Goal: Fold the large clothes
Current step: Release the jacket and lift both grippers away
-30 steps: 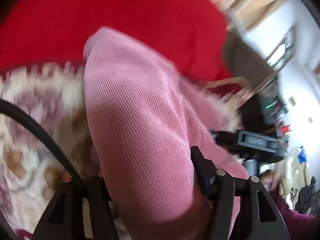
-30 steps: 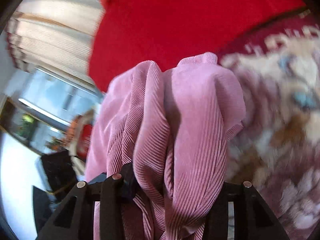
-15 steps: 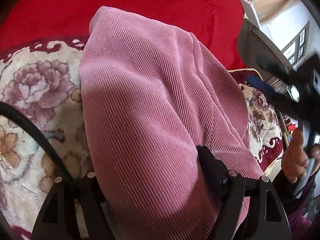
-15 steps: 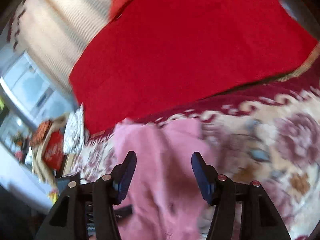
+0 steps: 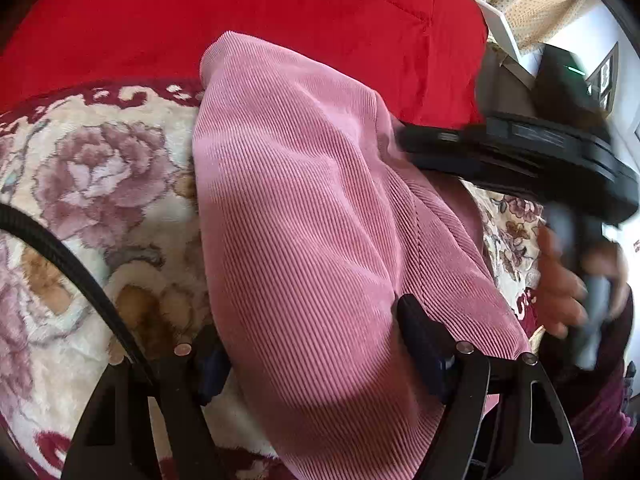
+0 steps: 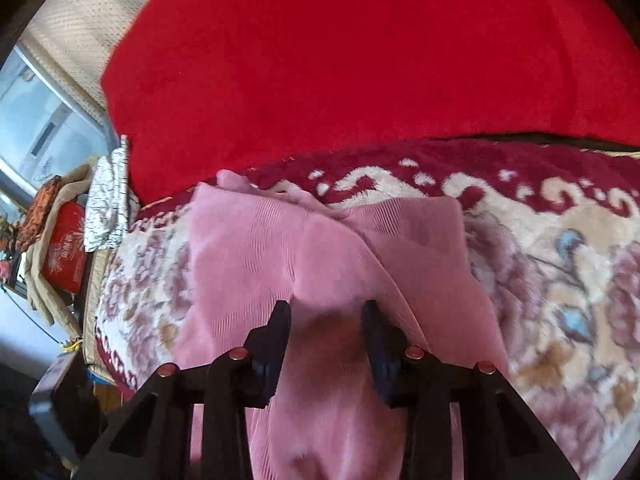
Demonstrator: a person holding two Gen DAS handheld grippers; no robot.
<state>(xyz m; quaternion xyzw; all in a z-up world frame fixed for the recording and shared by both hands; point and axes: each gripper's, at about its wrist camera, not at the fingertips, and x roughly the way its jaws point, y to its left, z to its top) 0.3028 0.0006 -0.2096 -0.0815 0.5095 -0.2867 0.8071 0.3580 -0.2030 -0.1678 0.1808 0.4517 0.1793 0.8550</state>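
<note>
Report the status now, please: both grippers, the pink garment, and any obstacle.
Left gripper clamped on a thick bunch of pink garment. Right gripper closing, garment between its fingers. Garment bunched on floral blanket. No obstacle seen.

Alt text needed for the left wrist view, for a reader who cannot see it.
A thick bundle of pink ribbed garment fills the gap between the left gripper's black fingers, over a floral blanket with a red blanket behind. At right, blurred, a hand holds the other gripper's handle.
</note>
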